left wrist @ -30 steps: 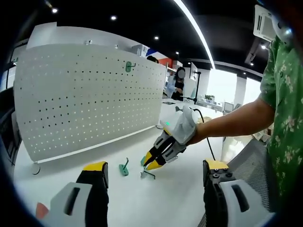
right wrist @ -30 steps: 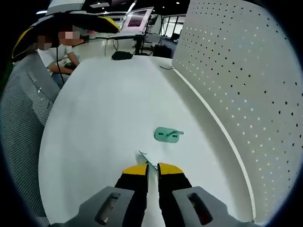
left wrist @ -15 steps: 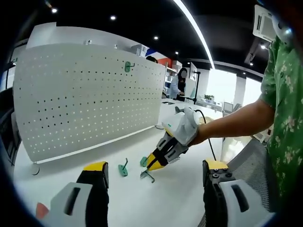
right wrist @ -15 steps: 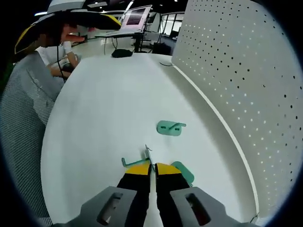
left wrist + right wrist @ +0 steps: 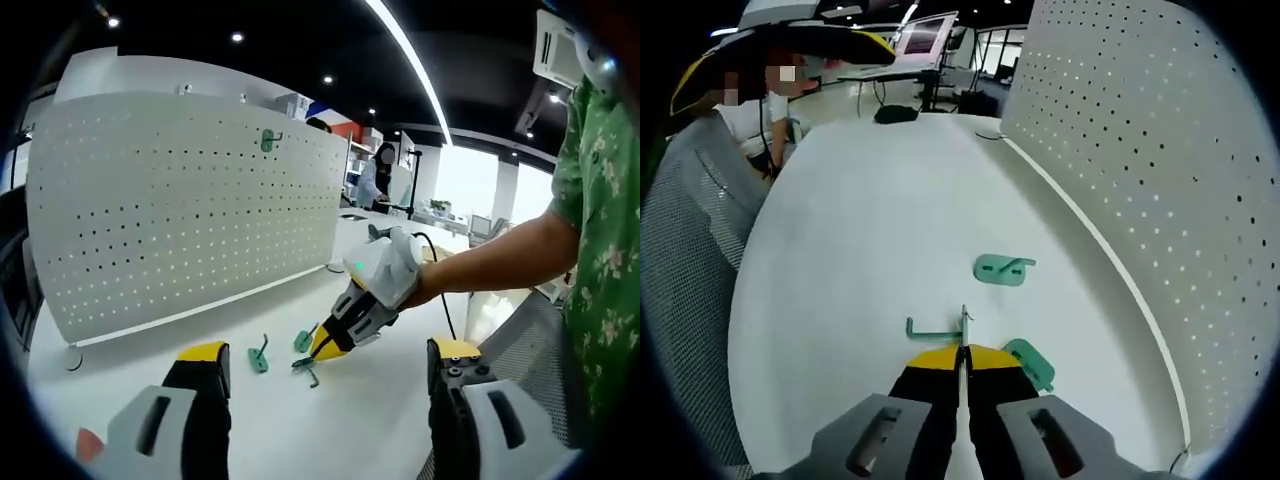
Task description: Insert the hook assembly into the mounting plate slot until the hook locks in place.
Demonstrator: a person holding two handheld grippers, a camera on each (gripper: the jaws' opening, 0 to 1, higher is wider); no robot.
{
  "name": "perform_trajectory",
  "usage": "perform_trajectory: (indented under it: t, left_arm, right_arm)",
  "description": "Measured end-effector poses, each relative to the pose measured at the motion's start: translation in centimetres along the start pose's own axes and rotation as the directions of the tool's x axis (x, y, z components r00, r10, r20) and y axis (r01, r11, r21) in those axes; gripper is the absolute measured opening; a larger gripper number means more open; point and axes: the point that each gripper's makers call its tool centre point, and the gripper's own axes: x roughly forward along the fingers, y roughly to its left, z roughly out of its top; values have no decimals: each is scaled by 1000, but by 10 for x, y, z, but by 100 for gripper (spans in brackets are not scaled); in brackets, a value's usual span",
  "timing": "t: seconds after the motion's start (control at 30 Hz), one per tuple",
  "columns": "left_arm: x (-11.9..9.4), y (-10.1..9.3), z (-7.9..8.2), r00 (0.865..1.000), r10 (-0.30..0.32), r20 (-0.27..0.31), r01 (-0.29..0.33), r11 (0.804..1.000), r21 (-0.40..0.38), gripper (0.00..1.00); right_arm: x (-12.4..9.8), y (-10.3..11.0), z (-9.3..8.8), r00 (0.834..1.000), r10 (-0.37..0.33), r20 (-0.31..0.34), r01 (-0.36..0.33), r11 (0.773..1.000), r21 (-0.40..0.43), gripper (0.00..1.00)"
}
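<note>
My right gripper is shut on a thin teal wire hook that sticks out to the left of its yellow tips, just above the white table. A green mounting plate lies on the table right beside the jaws. Farther off lies a second green plate with a hook on it. In the left gripper view a gloved hand holds the right gripper with the hook under its tip, beside the plate and the other hook piece. My left gripper is open, well short of them.
A tall white pegboard stands along the table's far side with one green hook mounted near its top. The pegboard's foot rests on the table. A person sits by a mesh chair. A black object lies at the table's far end.
The right gripper has closed fully on the wire hook and raised it off the table, and the hook now points sideways. The green plate has come into sight by its jaws. The left gripper held still.
</note>
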Motion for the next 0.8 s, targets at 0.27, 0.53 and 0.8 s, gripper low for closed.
perform_trajectory:
  t: [0.27,0.53,0.8]
  left_arm:
    - [1,-1,0,1000,-4,1,4,1000,0,82]
    - [1,0,2,1000,-5,4,5,1000,1,81]
    - [0,0,3,1000,-10,5,9,1000,4,79]
  right_arm:
    - [-2,-1,-1,1000,-5,17,4,998,57,0]
    - [-8,-2,0,999,-7,51,1,991,134,0]
    - [-12,-1,2,997,-10,74,-4,981,194,0]
